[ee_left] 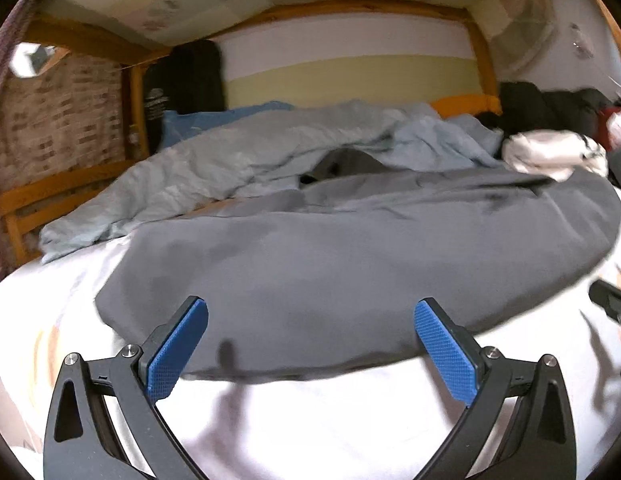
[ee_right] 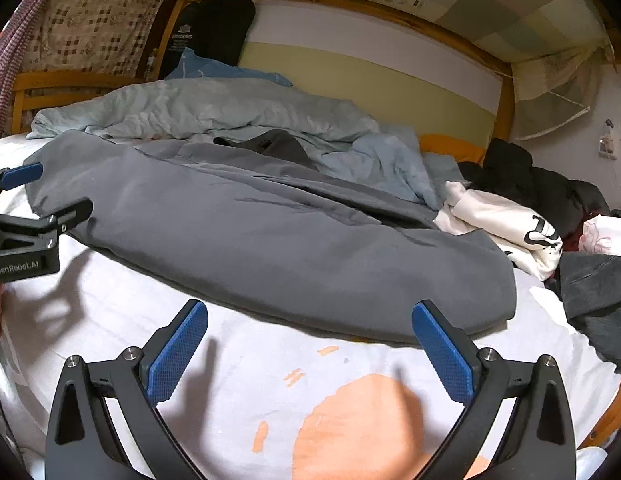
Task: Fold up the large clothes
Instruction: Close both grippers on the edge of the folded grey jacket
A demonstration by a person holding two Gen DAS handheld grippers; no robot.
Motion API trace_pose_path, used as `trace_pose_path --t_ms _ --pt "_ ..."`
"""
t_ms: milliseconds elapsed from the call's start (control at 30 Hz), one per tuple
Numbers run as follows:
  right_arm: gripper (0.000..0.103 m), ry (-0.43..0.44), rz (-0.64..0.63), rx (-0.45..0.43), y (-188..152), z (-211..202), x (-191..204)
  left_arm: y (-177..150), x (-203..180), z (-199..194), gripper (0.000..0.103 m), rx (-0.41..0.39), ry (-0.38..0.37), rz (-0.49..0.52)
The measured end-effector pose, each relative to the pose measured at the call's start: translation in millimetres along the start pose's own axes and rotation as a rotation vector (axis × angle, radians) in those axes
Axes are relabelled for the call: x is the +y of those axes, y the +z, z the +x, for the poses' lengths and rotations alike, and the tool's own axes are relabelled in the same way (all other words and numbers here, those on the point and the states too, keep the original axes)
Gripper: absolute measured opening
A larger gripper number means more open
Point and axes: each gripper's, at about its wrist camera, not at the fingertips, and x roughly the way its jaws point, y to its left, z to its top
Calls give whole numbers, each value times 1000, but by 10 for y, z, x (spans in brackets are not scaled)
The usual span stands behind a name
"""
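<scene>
A large grey garment (ee_left: pixel 350 256) (ee_right: pixel 270 240) lies spread across the white bed sheet (ee_left: pixel 330 420) (ee_right: pixel 238 364), folded lengthwise with its near edge facing me. My left gripper (ee_left: pixel 310 312) hovers open just above that near edge, with nothing between its blue pads. My right gripper (ee_right: pixel 310 316) is open too, over the sheet just short of the garment's front hem. In the right wrist view the left gripper (ee_right: pixel 46 188) shows at the far left, beside the garment's left end. A black part of the right gripper (ee_left: pixel 614 308) shows at the left wrist view's right edge.
A crumpled light blue duvet (ee_left: pixel 238 160) (ee_right: pixel 214 112) lies behind the garment. A white printed garment (ee_right: pixel 506 228) (ee_left: pixel 550 152), dark clothes (ee_right: pixel 526 180) and a dark grey piece (ee_right: pixel 598 292) pile at the right. A wooden bed frame (ee_left: pixel 70 192) and wall close the far side.
</scene>
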Motion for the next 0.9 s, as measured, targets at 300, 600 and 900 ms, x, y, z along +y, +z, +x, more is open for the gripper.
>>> trace_pose_path --t_ms 300,600,900 --pt "103 -45 -272 64 -57 175 47 -64 -270 25 92 58 42 399" --pt "102 -78 -182 181 113 599 -296 69 -248 373 85 143 54 355" --pt "23 -154 -92 154 56 691 -400 0 -247 327 22 112 155 401"
